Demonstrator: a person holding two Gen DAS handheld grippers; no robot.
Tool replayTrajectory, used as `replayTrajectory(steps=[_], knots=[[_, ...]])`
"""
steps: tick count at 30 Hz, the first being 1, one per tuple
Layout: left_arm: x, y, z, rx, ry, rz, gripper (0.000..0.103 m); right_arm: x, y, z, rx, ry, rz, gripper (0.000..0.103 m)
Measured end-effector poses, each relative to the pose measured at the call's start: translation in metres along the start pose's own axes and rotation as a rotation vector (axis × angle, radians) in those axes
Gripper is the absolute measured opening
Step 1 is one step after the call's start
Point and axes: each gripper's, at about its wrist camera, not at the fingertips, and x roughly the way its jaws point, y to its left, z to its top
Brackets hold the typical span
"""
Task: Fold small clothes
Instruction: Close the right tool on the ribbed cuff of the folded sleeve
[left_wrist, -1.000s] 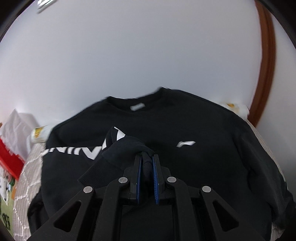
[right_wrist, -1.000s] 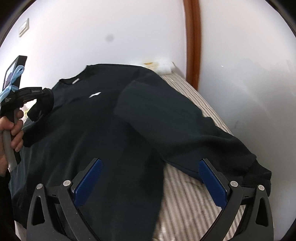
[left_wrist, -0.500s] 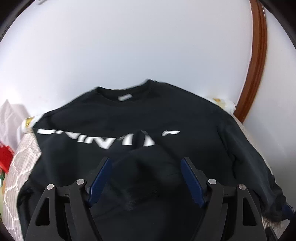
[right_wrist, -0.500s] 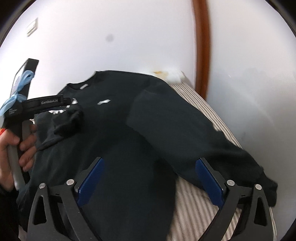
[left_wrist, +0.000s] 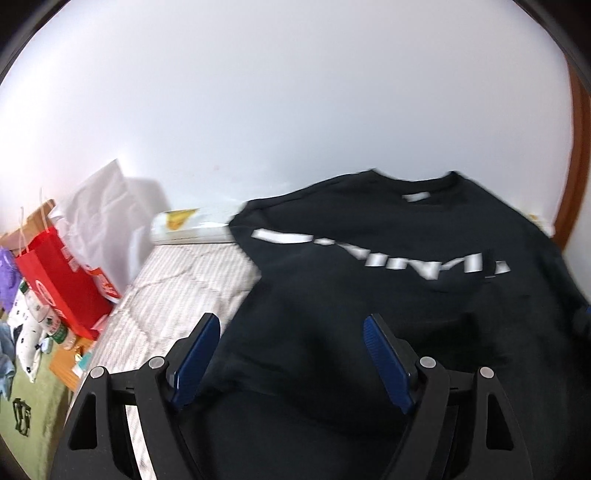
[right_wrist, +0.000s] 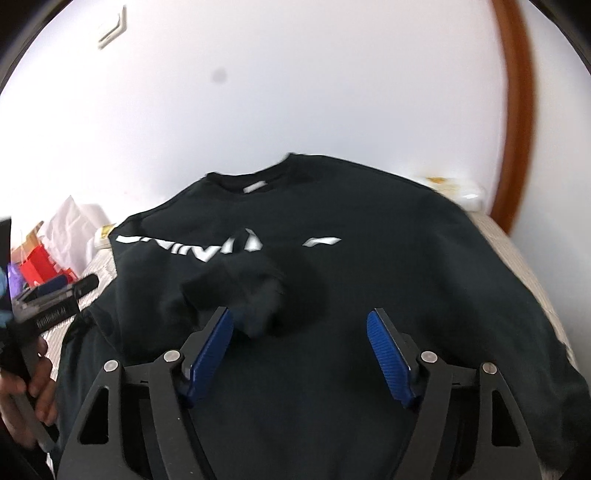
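A black sweatshirt (right_wrist: 388, 277) with white lettering lies face up on a striped bed (right_wrist: 509, 243), collar toward the wall. Its left sleeve is folded across the chest, the cuff (right_wrist: 255, 291) lying near the middle. My right gripper (right_wrist: 299, 332) is open and empty, just above the lower chest, next to the cuff. My left gripper (left_wrist: 291, 339) is open and empty over the sweatshirt's (left_wrist: 388, 295) left side, near its edge. The left gripper also shows in the right wrist view (right_wrist: 55, 295), held in a hand.
The striped mattress (left_wrist: 177, 291) shows bare left of the sweatshirt. Beyond its left edge stand a red paper bag (left_wrist: 62, 284) and a white bag (left_wrist: 107, 214), with bottles and clutter on the floor. A white wall and a brown door frame (right_wrist: 517, 110) lie behind.
My left gripper opened and let go of the sleeve cuff, which now lies on the chest, then swung left. My right gripper moved left from the right sleeve to the middle.
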Motion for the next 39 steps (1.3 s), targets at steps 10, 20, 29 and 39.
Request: replayTrajectory(steps=[10,20,29,39], knots=[[0.019,0.011,-0.017,0.043,0.003,0.01,0.08,0.045,0.008,-0.017,-0.011,0.013,0.024,0.074],[0.026,0.007,-0.031,0.037,-0.003,0.019,0.08,0.043,0.011,-0.029,-0.042,-0.016,0.049,0.074],[0.042,0.023,-0.034,-0.049,0.078,-0.011,0.08,0.057,0.026,-0.037,-0.097,0.038,0.031,0.065],[0.047,0.02,-0.036,-0.034,0.116,-0.003,0.08,0.062,0.03,-0.041,-0.113,0.075,0.033,0.046]])
